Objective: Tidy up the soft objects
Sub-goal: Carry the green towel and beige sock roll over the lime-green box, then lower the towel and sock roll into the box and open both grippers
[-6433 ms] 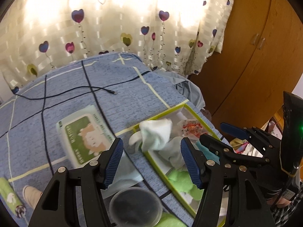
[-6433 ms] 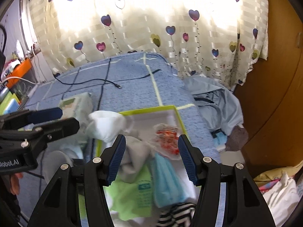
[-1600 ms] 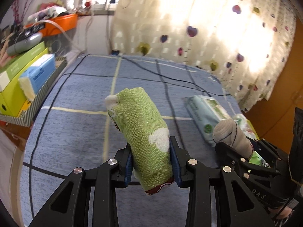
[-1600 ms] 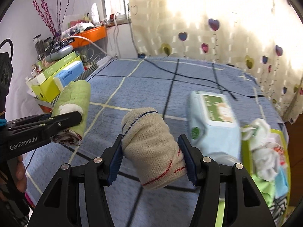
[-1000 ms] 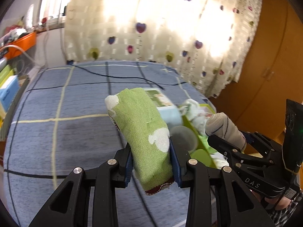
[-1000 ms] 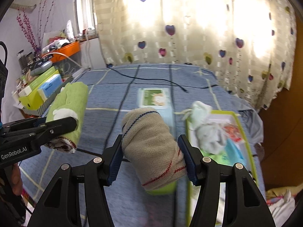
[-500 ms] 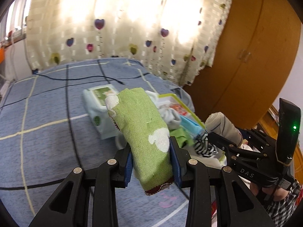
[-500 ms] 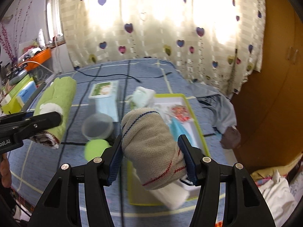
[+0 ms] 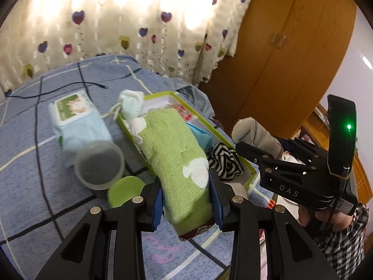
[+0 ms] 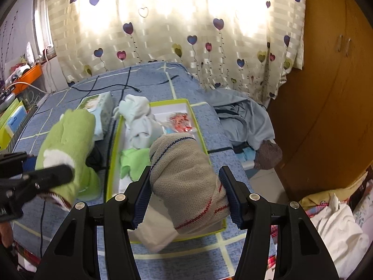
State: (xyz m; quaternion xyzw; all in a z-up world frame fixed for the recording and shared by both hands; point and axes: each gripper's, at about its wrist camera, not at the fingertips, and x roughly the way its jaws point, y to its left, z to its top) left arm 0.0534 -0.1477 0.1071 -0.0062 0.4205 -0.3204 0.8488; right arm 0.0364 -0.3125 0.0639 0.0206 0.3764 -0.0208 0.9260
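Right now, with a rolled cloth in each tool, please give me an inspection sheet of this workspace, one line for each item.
Surface: blue bed cover with pale and dark grid lines, mostly free at the near left.
Job's things: green woven roll with white patches; beige knitted roll with blue and red stripes; shallow yellow-green rimmed tray already holding white, green and striped cloths.
Clutter: pale blue wipes pack, clear round plastic tub, round green lid.
Grippers: left tool clamped on the green roll; right tool clamped on the beige roll.
Cables: thin black cable lying across the bed.
Surroundings: heart-print curtain, wooden wardrobe, grey garment beside the bed.
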